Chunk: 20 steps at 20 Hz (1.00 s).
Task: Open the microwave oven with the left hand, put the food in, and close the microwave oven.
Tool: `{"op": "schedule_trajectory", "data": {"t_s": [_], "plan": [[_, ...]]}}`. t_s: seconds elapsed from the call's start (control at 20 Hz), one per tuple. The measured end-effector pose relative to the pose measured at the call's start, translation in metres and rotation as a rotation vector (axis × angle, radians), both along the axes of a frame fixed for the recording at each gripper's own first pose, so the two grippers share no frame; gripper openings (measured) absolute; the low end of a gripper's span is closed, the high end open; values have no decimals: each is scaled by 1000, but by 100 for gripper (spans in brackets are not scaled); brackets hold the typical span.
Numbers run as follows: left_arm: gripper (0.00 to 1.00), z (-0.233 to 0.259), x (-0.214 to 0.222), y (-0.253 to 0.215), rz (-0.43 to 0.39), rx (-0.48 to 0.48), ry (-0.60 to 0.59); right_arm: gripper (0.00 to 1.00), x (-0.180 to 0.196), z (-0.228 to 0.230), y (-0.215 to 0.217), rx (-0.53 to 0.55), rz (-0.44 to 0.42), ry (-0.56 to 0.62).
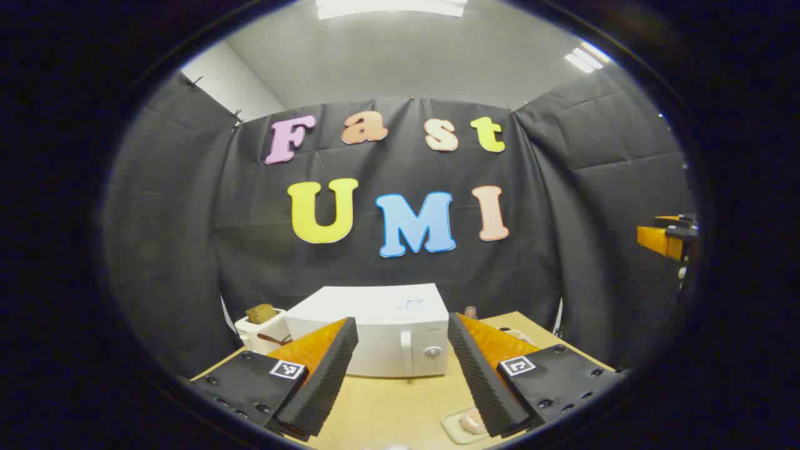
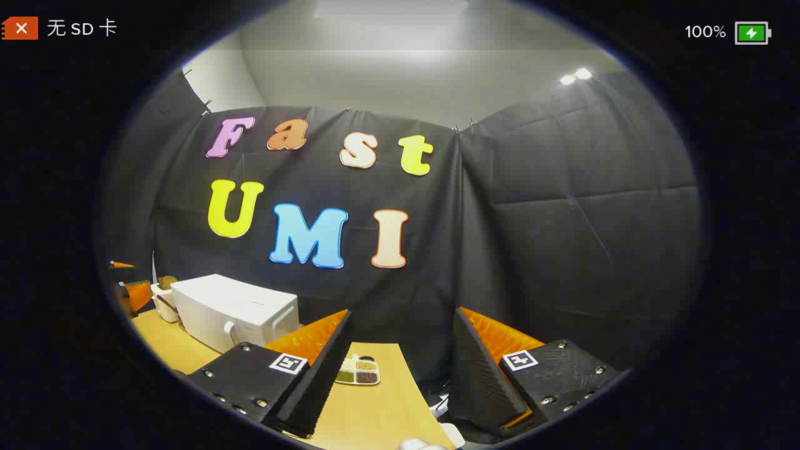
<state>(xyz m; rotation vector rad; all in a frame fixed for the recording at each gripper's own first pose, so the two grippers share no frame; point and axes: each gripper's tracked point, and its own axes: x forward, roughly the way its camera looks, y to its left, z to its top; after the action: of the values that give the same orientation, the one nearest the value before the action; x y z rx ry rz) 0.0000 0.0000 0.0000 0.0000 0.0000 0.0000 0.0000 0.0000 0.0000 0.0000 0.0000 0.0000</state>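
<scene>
A: Left tool, lower centre of the left gripper view: fingers spread, nothing between them. Microwave sits framed in that gap, door shut, handle facing the camera.

B: Lined up for the door pull, likely. Food?

A: A plate with something pinkish on it lies at the bottom edge, on the worktop, near the right finger.

B: Right tool?

A: Also spread and empty, lower centre of the right gripper view, hanging above the worktop edge. A divided dish lies between its fingers, farther off. Probably waiting.
</scene>
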Motion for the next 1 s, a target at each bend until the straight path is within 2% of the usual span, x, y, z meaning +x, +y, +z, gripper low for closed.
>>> {"op": "schedule_trajectory", "data": {"t_s": [0.2,0.35,0.4,0.65,1.0], "plan": [[100,14,-5,85,45,-50,-5,98,-14,42,81,18,38,-52],[100,19,-2,125,65,-58,-15,95,-23,36,144,36,163,-32],[98,17,-4,134,66,-55,-14,95,-24,29,154,45,173,-4],[100,18,-8,163,91,-44,-8,95,-23,12,185,42,203,53],[100,10,0,168,88,-38,-4,95,-23,21,191,40,194,41]]}}
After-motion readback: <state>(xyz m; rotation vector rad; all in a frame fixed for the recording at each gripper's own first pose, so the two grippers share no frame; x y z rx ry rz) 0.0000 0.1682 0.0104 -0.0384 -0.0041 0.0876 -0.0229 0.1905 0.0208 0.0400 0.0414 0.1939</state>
